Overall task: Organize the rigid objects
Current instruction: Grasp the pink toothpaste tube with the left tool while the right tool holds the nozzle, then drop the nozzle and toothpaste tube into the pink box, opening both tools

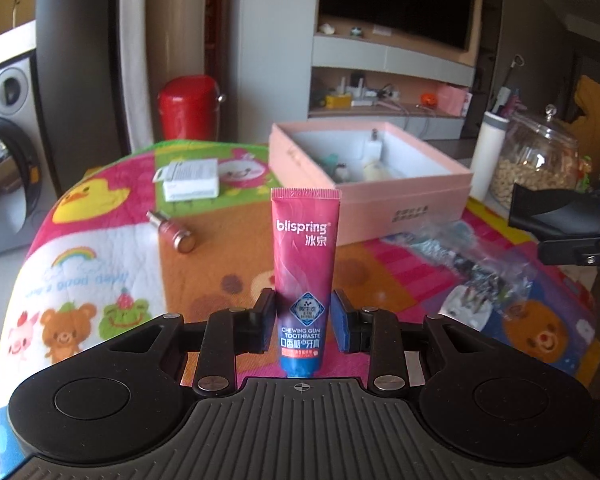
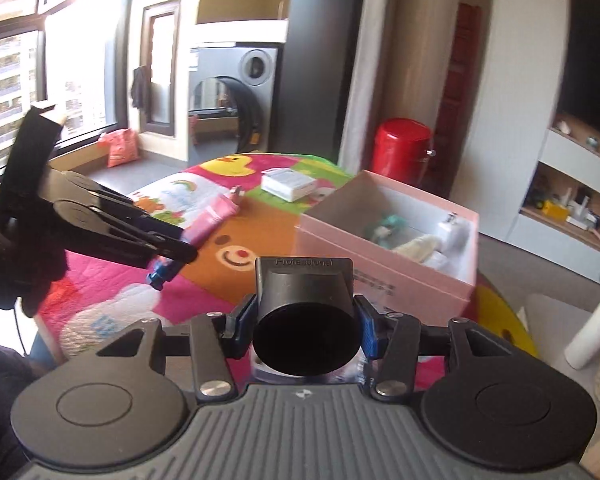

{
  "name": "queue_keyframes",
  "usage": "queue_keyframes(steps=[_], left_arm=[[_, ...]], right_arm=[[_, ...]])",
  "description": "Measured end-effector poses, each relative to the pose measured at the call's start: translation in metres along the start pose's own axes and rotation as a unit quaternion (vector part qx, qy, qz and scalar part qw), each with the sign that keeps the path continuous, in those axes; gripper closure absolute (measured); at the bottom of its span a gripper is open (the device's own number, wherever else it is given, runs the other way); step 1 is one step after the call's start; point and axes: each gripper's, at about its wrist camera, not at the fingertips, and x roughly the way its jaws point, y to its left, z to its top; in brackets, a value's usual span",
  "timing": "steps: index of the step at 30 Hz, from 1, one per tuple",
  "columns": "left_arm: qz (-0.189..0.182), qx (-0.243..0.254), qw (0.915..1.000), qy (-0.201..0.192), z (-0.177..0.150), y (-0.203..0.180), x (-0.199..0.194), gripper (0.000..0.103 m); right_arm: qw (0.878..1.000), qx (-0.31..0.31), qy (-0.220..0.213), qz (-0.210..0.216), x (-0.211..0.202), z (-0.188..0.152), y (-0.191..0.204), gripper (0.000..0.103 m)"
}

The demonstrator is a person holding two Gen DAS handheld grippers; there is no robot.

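The left hand-held gripper [image 1: 303,322] is closed on a pink-and-blue plastic toothpaste tube [image 1: 306,264], which stands upright between its pads: crimped end up, blue cap end down toward the camera, long axis running straight up. In the right wrist view the same tube [image 2: 210,220] shows as a pink streak slanting away from the left gripper's jaws, clear of the desk.

The right hand-held gripper [image 2: 305,322] is clamped on a dark grey plastic nozzle with a round mouth and a flattened, wedge-shaped far end [image 2: 305,300]. The round opening faces the camera, so its long axis runs along the fingers.

The relation that matters is where the open pink cardboard box [image 1: 380,196] lies from each load. From the left gripper it sits ahead and to the right, beyond the tube's top edge, with small items already inside. From the right gripper the box [image 2: 384,276] lies directly ahead and just past the nozzle's tip, so the right hand looks the nearer of the two.

Both things seem lifted above the cartoon-printed quilted cloth covering the desk [image 1: 100,264]. A small red cylindrical bottle with a metal cap [image 1: 173,231] and a white rectangular carton [image 1: 191,182] still lie on that cloth, left of the box.
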Motion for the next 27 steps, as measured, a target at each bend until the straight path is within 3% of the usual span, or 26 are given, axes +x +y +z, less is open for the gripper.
queue_keyframes(steps=[8, 13, 17, 19, 21, 23, 24, 27], left_arm=[[-0.021, 0.028, 0.9982, -0.049, 0.029, -0.019, -0.023, 0.070], [-0.037, 0.051, 0.9933, -0.097, 0.080, -0.030, -0.031, 0.070], [-0.051, 0.065, 0.9893, -0.120, 0.126, -0.039, -0.013, 0.070], [-0.074, 0.052, 0.9900, -0.108, 0.151, -0.040, 0.008, 0.070], [-0.121, 0.010, 0.9902, -0.069, 0.174, -0.032, 0.037, 0.070], [-0.174, -0.055, 0.9829, -0.028, 0.187, -0.015, 0.069, 0.070], [-0.180, -0.079, 0.9805, -0.016, 0.188, -0.007, 0.079, 0.070], [-0.135, -0.095, 0.9860, -0.021, 0.171, 0.011, 0.084, 0.070]], right_arm=[[0.999, 0.024, -0.016, -0.023, -0.014, -0.005, -0.021, 0.053], [0.998, 0.030, -0.043, -0.045, -0.021, 0.010, -0.035, 0.053], [0.995, 0.052, -0.063, -0.055, -0.008, 0.035, -0.054, 0.053], [0.994, 0.058, -0.065, -0.062, 0.006, 0.049, -0.065, 0.053], [0.993, 0.060, -0.068, -0.078, 0.025, 0.067, -0.075, 0.053], [0.992, 0.076, -0.061, -0.074, 0.047, 0.084, -0.091, 0.050], [0.992, 0.090, -0.051, -0.074, 0.057, 0.091, -0.099, 0.045], [0.984, 0.139, -0.035, -0.104, 0.072, 0.092, -0.120, 0.040]])
